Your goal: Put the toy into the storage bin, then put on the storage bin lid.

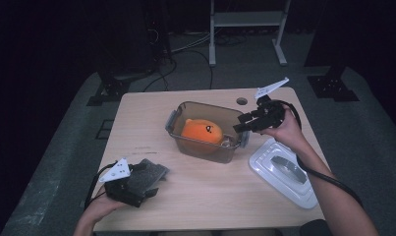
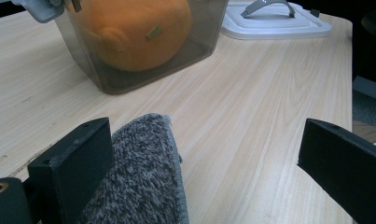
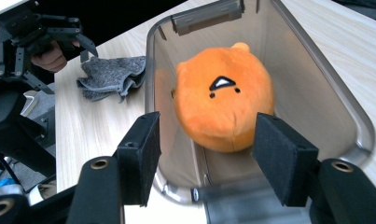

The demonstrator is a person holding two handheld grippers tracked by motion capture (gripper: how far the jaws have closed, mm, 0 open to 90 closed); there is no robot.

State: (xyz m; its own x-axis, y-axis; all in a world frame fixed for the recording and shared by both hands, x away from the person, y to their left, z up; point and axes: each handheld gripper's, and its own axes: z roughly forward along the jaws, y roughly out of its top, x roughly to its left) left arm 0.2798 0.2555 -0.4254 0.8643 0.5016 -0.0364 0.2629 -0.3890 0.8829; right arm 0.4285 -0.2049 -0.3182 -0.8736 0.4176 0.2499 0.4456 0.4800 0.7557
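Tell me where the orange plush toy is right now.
In the high view the orange plush toy lies inside the clear bin mid-table, just left of the right gripper.

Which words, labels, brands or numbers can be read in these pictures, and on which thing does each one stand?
No text can be read.
Orange plush toy: a small tag is sewn on its side, too small to read.
Its face has stitched marks, no letters.
White lid, clear bin, grey cloth: no print seen.

You see a pale, matt wood-grain table [image 1: 210, 196], a smoky translucent plastic bin [image 1: 200, 147], a soft orange plush toy [image 1: 201, 131], a nubby grey cloth [image 1: 146, 174] and a glossy white plastic lid [image 1: 264, 164].
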